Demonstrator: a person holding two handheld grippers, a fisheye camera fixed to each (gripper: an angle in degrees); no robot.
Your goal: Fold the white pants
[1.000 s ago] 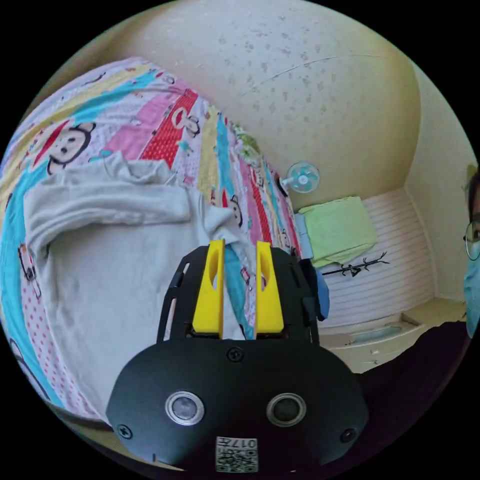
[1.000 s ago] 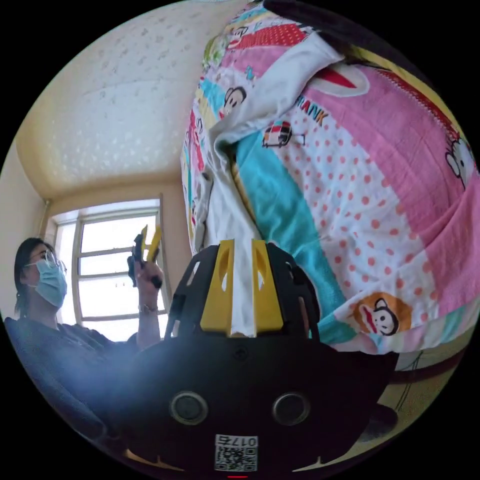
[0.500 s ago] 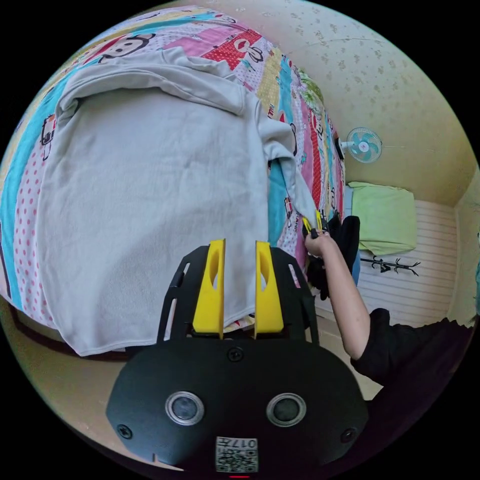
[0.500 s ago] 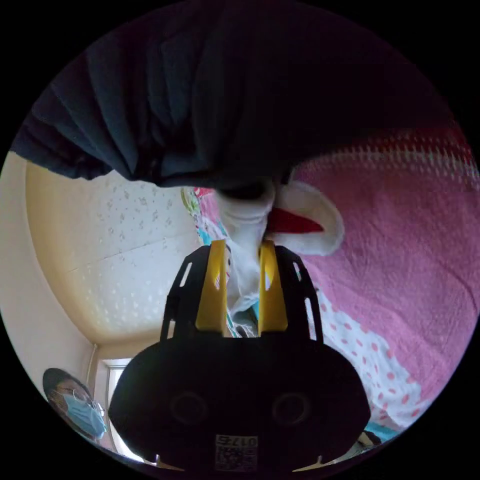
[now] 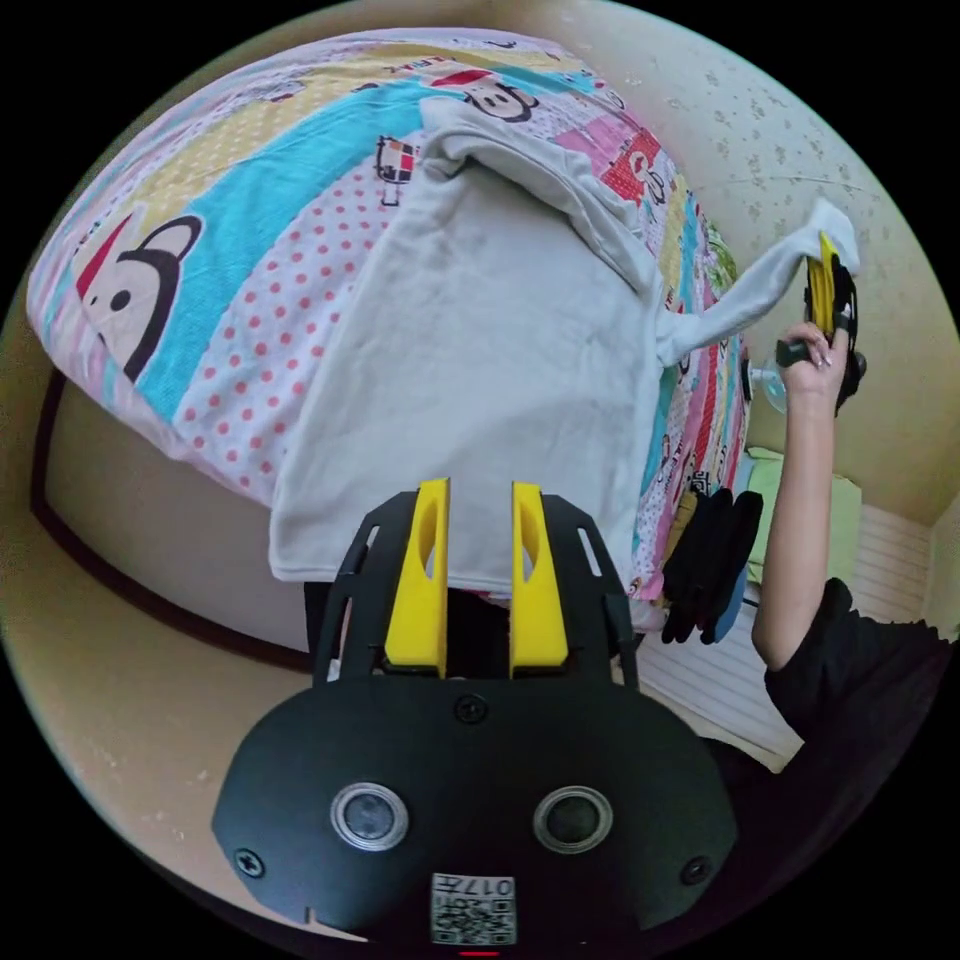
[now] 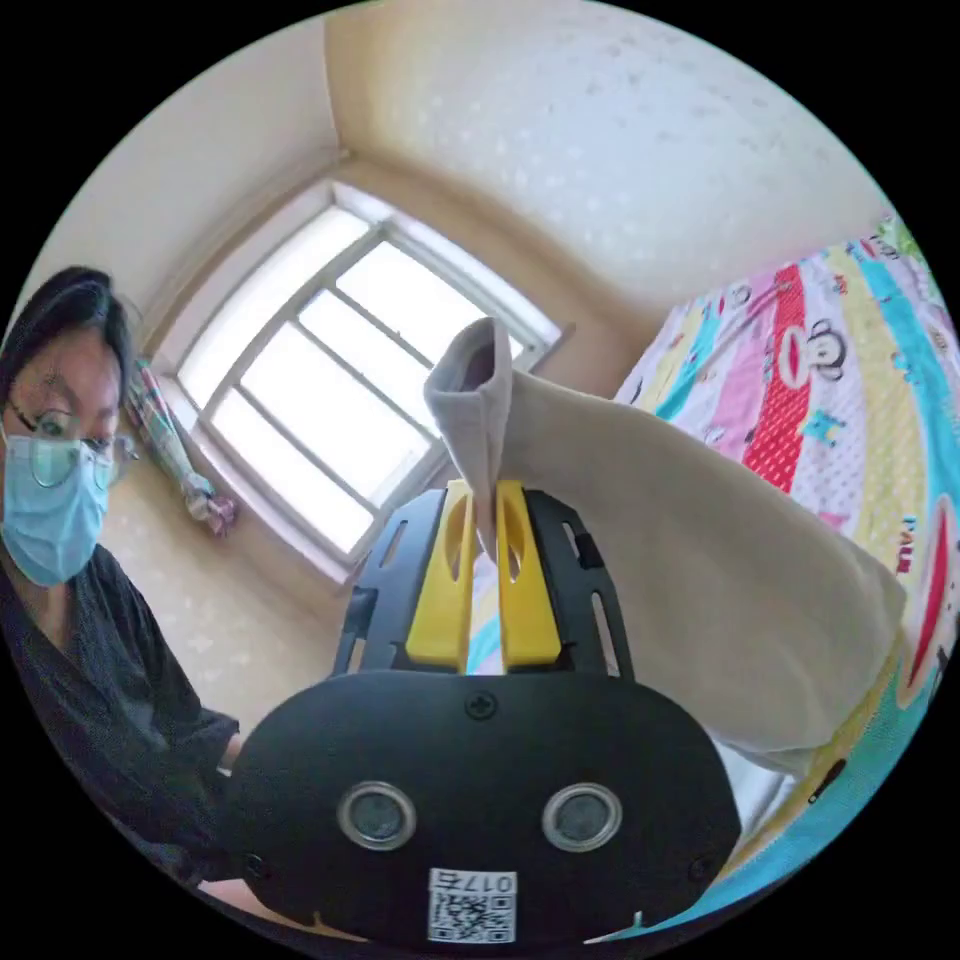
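The white pants (image 5: 500, 350) lie spread on the bed (image 5: 230, 260). The right hand-held gripper (image 6: 484, 545), at 2 o'clock in the left gripper view, pinches one lifted leg end. The left hand-held gripper (image 5: 477, 560) is spread, empty.

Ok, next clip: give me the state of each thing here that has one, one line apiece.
white pants: spread on the bed, one leg lifted off it by its end.
right tongs: shut on the raised leg end.
left tongs: open, holding nothing.
bedsheet: laid over the bed.
dark clothes: hanging over the bed's edge.
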